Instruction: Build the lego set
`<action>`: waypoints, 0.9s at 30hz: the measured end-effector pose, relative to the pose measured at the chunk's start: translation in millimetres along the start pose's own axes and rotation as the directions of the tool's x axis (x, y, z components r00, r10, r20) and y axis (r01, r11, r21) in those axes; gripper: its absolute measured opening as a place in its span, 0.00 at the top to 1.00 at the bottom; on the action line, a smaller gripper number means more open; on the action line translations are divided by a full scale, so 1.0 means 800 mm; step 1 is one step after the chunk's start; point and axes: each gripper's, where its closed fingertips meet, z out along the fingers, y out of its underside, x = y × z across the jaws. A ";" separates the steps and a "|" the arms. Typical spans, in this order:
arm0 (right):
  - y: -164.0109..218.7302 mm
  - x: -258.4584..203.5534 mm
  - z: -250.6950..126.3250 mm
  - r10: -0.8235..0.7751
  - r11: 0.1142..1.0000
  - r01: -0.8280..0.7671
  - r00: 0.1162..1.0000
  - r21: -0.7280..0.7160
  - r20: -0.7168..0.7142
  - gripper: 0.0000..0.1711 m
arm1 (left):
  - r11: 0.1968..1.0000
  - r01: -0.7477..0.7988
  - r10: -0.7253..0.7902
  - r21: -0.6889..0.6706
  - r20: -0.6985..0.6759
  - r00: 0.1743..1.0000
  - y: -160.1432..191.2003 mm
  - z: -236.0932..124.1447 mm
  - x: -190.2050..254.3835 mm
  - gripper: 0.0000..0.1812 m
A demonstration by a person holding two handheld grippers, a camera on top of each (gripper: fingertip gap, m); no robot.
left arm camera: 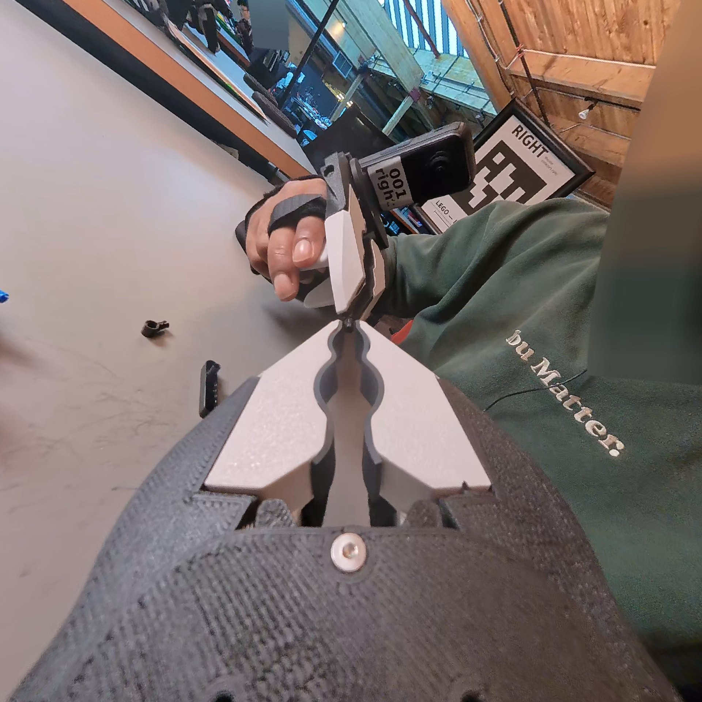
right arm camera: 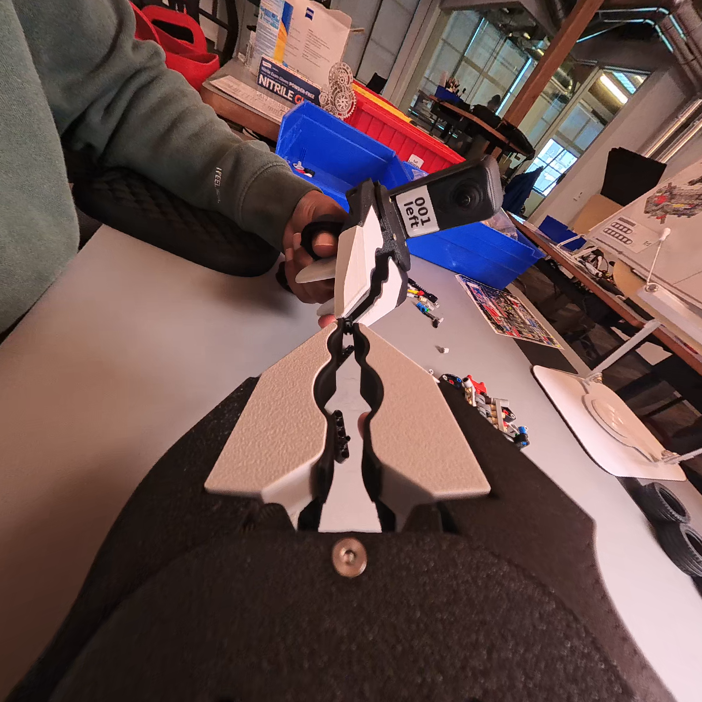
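My left gripper is shut on a small black lego piece at its fingertips. My right gripper is shut on a small black lego piece that reaches back between its fingers. The two grippers meet tip to tip above the grey table, and the black pieces touch there. I cannot tell whether they are one part or two. The right gripper shows from the front in the left wrist view, and the left gripper shows in the right wrist view.
A black connector and a black beam lie on the table. A partly built assembly, loose pieces, an instruction sheet, tyres, a white lamp base and blue bins stand to the right. Both grippers' tips are close together, under 4 cm apart.
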 end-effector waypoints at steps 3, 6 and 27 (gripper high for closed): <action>0.002 -0.002 0.001 -0.004 1.000 0.004 1.000 -0.011 0.009 0.98 | 1.000 0.013 -0.013 -0.003 -0.006 1.000 0.002 0.001 -0.001 0.98; 0.006 0.001 0.000 0.017 0.999 -0.016 1.000 -0.031 0.014 0.98 | 1.000 0.006 -0.006 -0.002 0.025 1.000 0.000 0.001 -0.005 0.98; 0.091 0.017 -0.020 0.188 0.911 -0.150 0.980 -0.383 0.062 0.98 | 0.723 -0.280 0.610 -0.632 0.392 0.689 0.066 -0.004 -0.109 0.97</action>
